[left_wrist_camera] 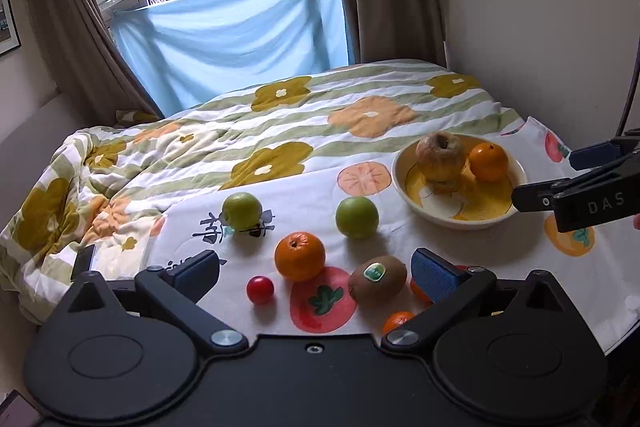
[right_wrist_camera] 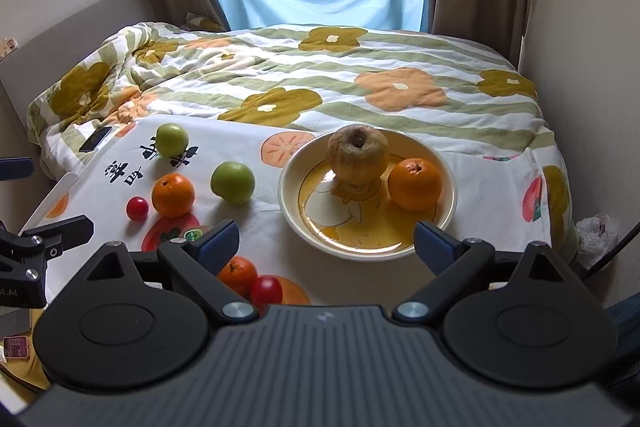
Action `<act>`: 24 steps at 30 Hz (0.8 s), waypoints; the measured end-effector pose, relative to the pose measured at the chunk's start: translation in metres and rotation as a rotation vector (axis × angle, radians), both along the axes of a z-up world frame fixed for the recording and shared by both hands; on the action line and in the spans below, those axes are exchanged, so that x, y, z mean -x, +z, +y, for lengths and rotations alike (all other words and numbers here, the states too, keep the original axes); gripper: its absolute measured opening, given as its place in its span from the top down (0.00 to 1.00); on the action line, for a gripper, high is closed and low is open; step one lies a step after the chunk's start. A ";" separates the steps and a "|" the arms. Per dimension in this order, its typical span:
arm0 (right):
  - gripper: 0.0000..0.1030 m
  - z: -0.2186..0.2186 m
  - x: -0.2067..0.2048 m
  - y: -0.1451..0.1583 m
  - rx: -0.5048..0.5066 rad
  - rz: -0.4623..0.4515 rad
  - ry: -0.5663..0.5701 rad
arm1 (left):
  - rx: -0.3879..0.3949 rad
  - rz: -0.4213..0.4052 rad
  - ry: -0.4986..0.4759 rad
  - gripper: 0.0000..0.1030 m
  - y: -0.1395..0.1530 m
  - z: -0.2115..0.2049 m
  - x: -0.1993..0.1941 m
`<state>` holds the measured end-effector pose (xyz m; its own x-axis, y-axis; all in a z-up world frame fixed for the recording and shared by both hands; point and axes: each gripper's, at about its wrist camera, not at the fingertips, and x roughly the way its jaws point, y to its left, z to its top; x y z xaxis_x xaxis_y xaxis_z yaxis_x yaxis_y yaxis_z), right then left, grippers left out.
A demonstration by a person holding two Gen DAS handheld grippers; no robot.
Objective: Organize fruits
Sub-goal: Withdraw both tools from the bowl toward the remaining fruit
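Currently, a yellow bowl (right_wrist_camera: 448, 211) is seen on a fruit-printed cloth (right_wrist_camera: 272, 223) that is spread over the near part of a flowered quilt (right_wrist_camera: 360, 67). Inside the bowl a wrinkled brownish apple (right_wrist_camera: 357, 154) is placed, and just beside it, on its right, an orange (right_wrist_camera: 415, 183) is found.

The right gripper (right_wrist_camera: 326, 245) is held just in front of the bowl's near rim, with the jaws spread wide; nothing is gripped between them. The left gripper (left_wrist_camera: 316, 269) is also kept wide open and empty. Between its fingers, on the cloth, a second orange (left_wrist_camera: 299, 255), a kiwi with a green sticker (left_wrist_camera: 378, 282) and a small red fruit (left_wrist_camera: 260, 289), maybe a cherry tomato, are seen lying loose. A small mandarin (left_wrist_camera: 396, 321) is partly hidden by the right finger of this gripper.

Further back on the cloth, two green apples are located: one (left_wrist_camera: 357, 211) near the bowl, the other (left_wrist_camera: 241, 211) well apart to the left, on black printed characters. In the right wrist view, another small red fruit (right_wrist_camera: 266, 289) is seen touching the mandarin. A dark phone (right_wrist_camera: 95, 139) is lying on the quilt at the left.
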<state>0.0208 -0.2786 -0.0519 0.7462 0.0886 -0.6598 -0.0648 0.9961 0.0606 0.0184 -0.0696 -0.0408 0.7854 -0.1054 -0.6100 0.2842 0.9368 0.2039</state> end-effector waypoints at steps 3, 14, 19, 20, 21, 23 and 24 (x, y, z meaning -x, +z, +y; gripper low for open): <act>0.00 0.015 0.008 -0.009 -0.007 0.011 -0.016 | -0.007 0.007 -0.008 0.00 -0.008 0.016 -0.004; 0.00 0.061 -0.004 -0.049 -0.018 0.019 -0.059 | -0.043 0.022 -0.078 0.00 -0.053 0.058 -0.045; 0.00 0.075 -0.022 -0.068 -0.012 0.020 -0.057 | -0.075 0.042 -0.114 0.10 -0.079 0.067 -0.070; 0.00 0.078 -0.025 -0.070 -0.011 0.022 -0.053 | -0.081 0.050 -0.118 0.12 -0.084 0.067 -0.075; 0.00 0.081 -0.028 -0.073 -0.010 0.024 -0.048 | -0.086 0.058 -0.122 0.15 -0.089 0.069 -0.079; 0.00 0.087 -0.033 -0.077 -0.009 0.028 -0.036 | -0.088 0.077 -0.131 0.20 -0.098 0.071 -0.086; 0.00 0.091 -0.036 -0.080 -0.008 0.030 -0.027 | -0.088 0.088 -0.134 0.23 -0.102 0.072 -0.090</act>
